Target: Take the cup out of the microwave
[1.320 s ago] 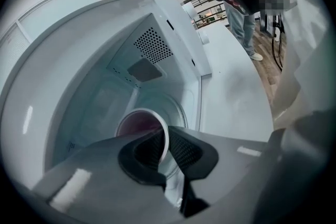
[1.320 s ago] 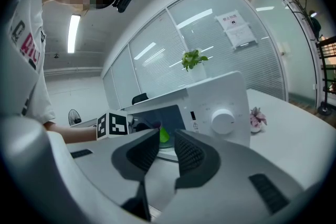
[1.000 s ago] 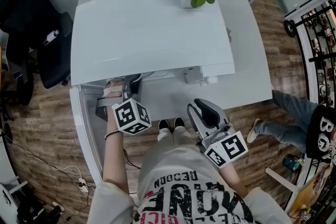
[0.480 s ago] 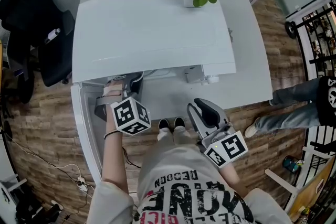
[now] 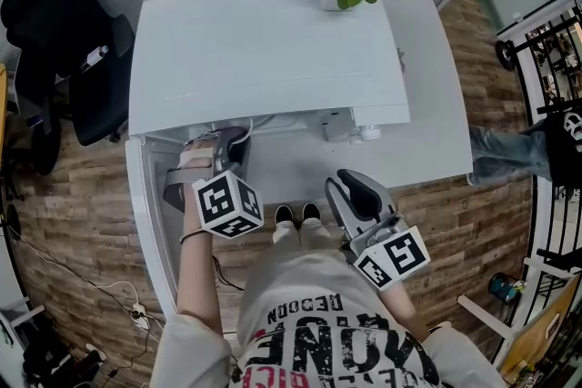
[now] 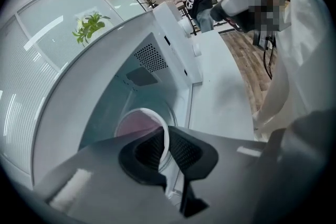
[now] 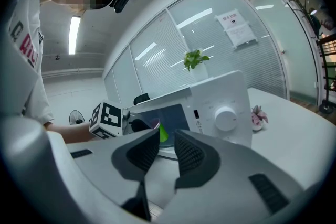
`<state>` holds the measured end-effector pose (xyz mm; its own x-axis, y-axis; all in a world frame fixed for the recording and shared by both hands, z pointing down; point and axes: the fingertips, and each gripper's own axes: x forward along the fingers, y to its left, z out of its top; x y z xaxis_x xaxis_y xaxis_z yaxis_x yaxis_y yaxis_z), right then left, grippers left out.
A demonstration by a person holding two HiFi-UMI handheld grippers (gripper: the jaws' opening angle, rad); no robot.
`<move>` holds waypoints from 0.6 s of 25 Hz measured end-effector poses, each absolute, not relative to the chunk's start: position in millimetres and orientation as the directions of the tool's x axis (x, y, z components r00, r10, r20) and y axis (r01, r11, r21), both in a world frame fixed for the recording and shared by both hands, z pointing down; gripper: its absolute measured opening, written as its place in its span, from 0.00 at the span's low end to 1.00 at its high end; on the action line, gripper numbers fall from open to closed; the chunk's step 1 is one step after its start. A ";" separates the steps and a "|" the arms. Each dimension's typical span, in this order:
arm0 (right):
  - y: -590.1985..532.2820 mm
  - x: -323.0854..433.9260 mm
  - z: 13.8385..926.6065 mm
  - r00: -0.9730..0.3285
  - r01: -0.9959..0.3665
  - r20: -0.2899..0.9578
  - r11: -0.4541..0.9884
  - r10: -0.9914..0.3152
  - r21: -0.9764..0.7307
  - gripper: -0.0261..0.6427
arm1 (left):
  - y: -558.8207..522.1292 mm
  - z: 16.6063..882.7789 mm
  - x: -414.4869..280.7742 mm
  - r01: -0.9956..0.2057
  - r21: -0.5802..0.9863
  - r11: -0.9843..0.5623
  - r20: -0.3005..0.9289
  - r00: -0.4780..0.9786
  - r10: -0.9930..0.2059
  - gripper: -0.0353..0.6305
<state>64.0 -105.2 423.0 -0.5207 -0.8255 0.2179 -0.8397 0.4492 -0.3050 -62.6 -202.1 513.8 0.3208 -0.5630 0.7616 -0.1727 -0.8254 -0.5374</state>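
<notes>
- Left hand-held gripper (image 6: 165, 145): jaws closed on the white rim of the cup (image 6: 137, 124), one pad inside the wall and one outside.
- The cup stands inside the cavity of the microwave (image 5: 264, 50), near its open front. Its inside looks pink; whether it holds liquid cannot be told.
- Right hand-held gripper (image 7: 167, 140): jaws a narrow gap apart with nothing between them, held clear in front of the microwave over the table (image 5: 436, 141).
- Risk, grip: a pinch on one side of the rim alone may let the cup swing or slip as it is lifted.
- Risk, clearance: drawn out tilted or too high, the cup could strike the edge of the opening and spill any contents.
- Writing: the shirt (image 5: 336, 341) carries large lettering, upside down and only partly shown. The notice (image 7: 236, 29) on the glass wall is too small to read. No brand is legible beside the dial (image 7: 224, 119).
</notes>
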 end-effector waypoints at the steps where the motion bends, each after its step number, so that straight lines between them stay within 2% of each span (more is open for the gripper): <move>1: -104.7 63.9 422.6 -0.521 -0.839 0.217 0.450 -0.825 -0.304 0.19 | -200.3 512.8 -62.6 -0.173 -0.536 -0.826 0.762 0.322 -0.562 0.10; 15: -91.1 60.8 418.0 -0.527 -0.836 0.202 0.460 -0.826 -0.300 0.19 | -177.7 497.2 -61.4 -0.177 -0.538 -0.824 0.753 0.339 -0.565 0.10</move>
<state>60.8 -91.1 418.0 -0.5266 -0.8259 0.2016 -0.8359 0.4597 -0.3000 -61.4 -177.7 497.2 0.3385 -0.5646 0.7527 -0.1768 -0.8239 -0.5385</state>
